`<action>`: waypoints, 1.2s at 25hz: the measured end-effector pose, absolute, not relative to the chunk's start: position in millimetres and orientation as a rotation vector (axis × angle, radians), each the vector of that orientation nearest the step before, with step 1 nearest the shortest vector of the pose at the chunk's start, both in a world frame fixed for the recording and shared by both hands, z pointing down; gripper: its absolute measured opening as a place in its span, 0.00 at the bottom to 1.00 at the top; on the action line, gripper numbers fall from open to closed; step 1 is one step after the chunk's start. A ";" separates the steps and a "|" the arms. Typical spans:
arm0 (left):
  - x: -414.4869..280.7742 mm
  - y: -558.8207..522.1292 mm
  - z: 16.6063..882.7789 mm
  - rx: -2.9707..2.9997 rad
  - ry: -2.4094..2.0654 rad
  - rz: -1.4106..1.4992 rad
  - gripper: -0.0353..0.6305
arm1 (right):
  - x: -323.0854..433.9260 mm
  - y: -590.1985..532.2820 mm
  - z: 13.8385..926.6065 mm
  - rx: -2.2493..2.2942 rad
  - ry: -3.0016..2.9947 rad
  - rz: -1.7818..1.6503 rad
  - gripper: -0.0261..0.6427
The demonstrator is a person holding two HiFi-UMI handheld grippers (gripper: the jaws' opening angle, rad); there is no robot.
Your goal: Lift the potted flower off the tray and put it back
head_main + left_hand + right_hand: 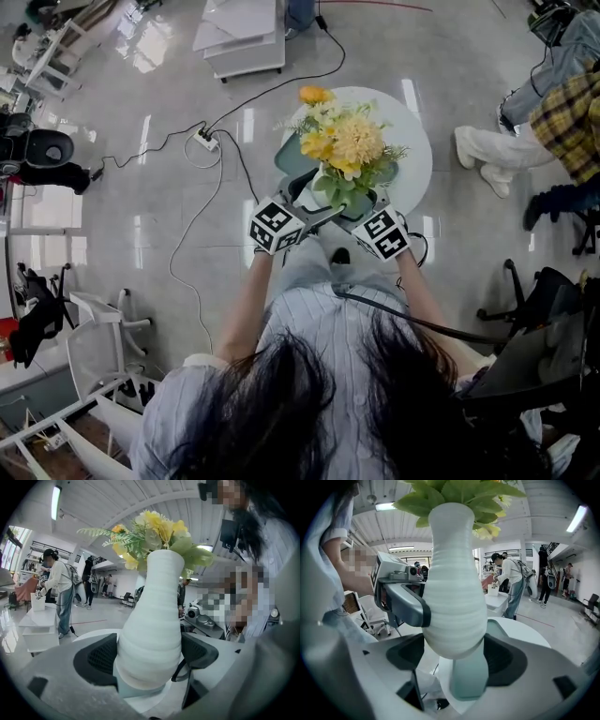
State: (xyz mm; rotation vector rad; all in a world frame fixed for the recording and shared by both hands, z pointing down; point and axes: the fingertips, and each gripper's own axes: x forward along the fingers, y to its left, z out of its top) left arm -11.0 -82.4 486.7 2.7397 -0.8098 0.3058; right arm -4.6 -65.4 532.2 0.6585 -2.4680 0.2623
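Seen from my head camera, I am holding a white ribbed vase [152, 620] of yellow flowers [342, 141] straight ahead at 12 o'clock, over a round white table [412, 150]. The left gripper [149, 654] is pressing on the vase from 9 o'clock and the right gripper [454, 656] from 3 o'clock. In each gripper view the dark pads are closing on the vase's swollen lower body, one on either side and touching it. Both claws are therefore clamping the same vase at a fairly wide spread.

A pale teal tray [292, 157] is lying on the table, showing at about 11 o'clock from the blooms in the head view. In both gripper views the teal surface is showing just under the vase's rounded base. I am judging that the base is hanging clear of the tray, though the gap is hard to confirm.

The vase's long axis is running roughly vertical. Its narrow neck and the flowers are pointing up toward 12 o'clock, with perhaps a slight lean toward 1 o'clock in the left gripper view.

I am reading this as the lifted stage, with the return not yet done. The next move is calling for an even, level descent with both grippers together. The base should be centred over the tray before either claw opens.
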 end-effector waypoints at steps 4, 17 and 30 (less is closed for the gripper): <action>-8.7 -75.8 492.6 2.733 -0.823 0.304 0.68 | -2.1 -59.2 537.3 0.644 -2.470 0.246 0.61; -2.0 -70.0 496.8 2.731 -0.815 0.324 0.68 | 4.1 -53.8 541.3 0.647 -2.469 0.252 0.61; -6.5 -67.5 502.7 2.717 -0.794 0.318 0.68 | -0.8 -50.7 544.4 0.665 -2.469 0.275 0.61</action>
